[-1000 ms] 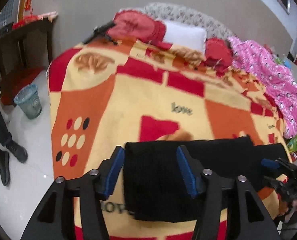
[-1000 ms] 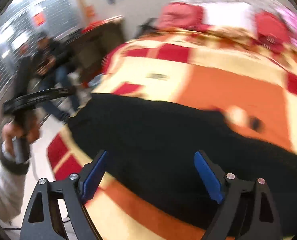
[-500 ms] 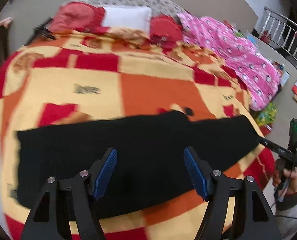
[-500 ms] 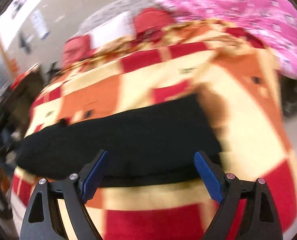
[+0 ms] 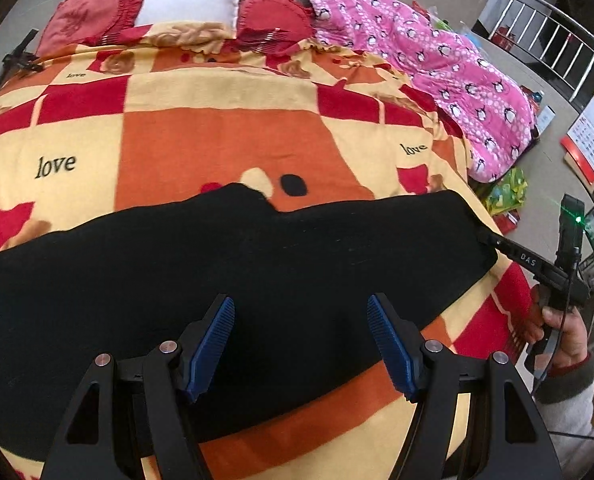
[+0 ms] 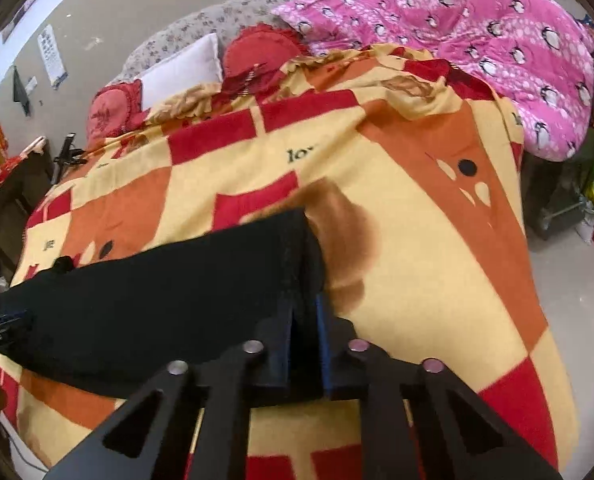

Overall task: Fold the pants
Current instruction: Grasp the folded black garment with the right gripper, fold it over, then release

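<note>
Lying as one long black band across the near part of the bed, the pants (image 5: 257, 264) stretch from the left gripper's (image 5: 301, 342) far left to its right, where they end at the right gripper (image 5: 493, 242). Only one garment of this kind shows. The left gripper hovers over the middle of the band with its two blue pads (image 5: 211, 346) spread wide; the cloth lies below and between them, and neither pad presses on it. Its jaws have just been opening. The right gripper (image 6: 303, 344) has just closed: its jaws are pressed together on the pants' (image 6: 169, 300) near end corner, the black cloth pinched between the pads. A hand (image 5: 561, 334) in a light sleeve holds that gripper, whose arm bears the letters "DAS".

Under the pants spreads one blanket (image 5: 217, 140) in orange, red and cream squares, with the word "love" printed on it in at least three places ahead of the left gripper. Beyond it, at the head of the bed, lie two red cushions (image 5: 93, 18) with one white pillow (image 5: 189, 0) between them. One pink quilt (image 5: 449, 72) with penguins lies ahead and to the right.
</note>
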